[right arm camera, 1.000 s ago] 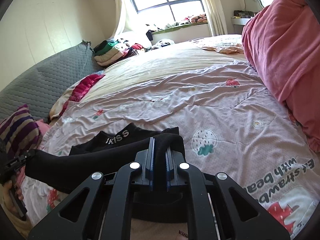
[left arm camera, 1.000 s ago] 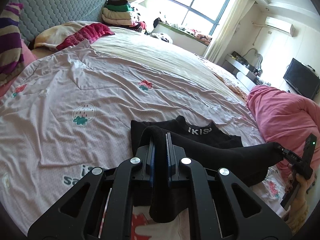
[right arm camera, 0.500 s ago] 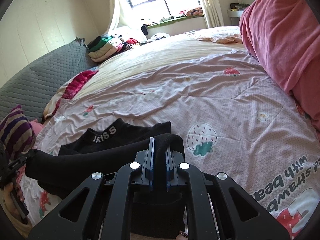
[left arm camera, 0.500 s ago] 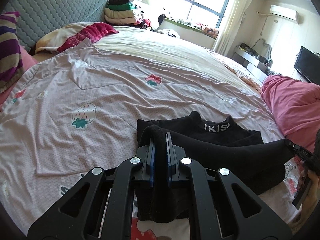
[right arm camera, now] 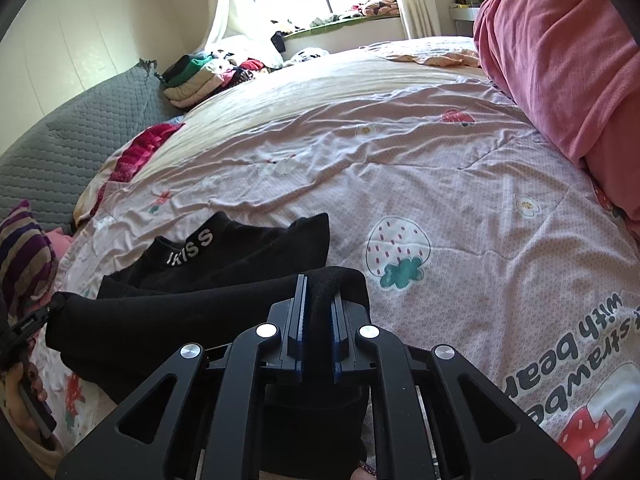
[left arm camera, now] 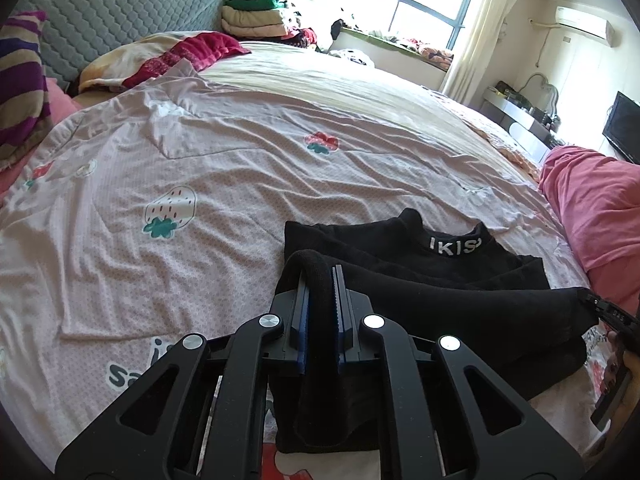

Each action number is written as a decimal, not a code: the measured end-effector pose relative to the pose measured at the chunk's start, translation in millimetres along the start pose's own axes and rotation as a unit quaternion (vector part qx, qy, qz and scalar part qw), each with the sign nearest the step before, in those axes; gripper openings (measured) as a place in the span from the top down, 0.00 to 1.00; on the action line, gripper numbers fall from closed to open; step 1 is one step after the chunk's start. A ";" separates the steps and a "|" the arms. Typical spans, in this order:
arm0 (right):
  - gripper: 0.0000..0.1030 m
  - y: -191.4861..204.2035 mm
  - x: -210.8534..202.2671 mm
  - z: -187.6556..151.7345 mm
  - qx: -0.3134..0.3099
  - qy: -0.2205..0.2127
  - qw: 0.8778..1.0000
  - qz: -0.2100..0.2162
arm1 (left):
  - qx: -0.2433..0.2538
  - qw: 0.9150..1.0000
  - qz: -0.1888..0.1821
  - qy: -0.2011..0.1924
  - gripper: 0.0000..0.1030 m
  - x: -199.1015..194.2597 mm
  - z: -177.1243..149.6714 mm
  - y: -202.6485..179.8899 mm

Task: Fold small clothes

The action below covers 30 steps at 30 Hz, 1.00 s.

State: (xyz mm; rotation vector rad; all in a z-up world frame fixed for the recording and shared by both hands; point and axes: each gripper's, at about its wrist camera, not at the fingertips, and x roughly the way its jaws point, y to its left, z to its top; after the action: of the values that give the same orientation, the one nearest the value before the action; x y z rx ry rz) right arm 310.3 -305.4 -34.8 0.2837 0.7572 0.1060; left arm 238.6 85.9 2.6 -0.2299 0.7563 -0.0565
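Both grippers have come down, bringing the held black fold lower over the bed. Left gripper (left arm camera: 320, 280) and right gripper (right arm camera: 318, 292) each pinch an end of the black garment (left arm camera: 460, 304), jaws nearly closed on cloth. Its rest, lettered neckband up, lies just beyond on the pink strawberry quilt (left arm camera: 200, 160).
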 end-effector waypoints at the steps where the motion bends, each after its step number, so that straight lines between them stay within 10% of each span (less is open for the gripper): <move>1: 0.88 0.5 0.5 -0.3 0.000 0.002 1.000 -0.002 | 0.001 1.000 0.005 0.001 0.95 0.2 -0.6 -0.4; 5: 0.65 1.5 -2.7 -0.6 -0.002 -0.004 1.000 -0.017 | 0.009 1.000 0.017 -0.002 0.93 -2.9 -2.5 -2.2; 18: 0.56 31.9 -40.6 2.2 -0.049 -0.047 0.998 -0.006 | 0.035 0.999 0.020 -0.027 0.60 -29.2 -4.1 -19.9; 30: 0.56 81.2 -48.1 -21.0 -0.125 -0.022 0.991 0.033 | 0.063 0.997 -0.012 -0.037 0.58 -59.7 -10.8 -44.9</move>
State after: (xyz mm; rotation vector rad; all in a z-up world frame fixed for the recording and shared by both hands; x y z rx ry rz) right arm 261.5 -232.6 6.2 0.0727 0.6821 0.2541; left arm 189.2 48.2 45.4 -0.1207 0.6740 -0.1175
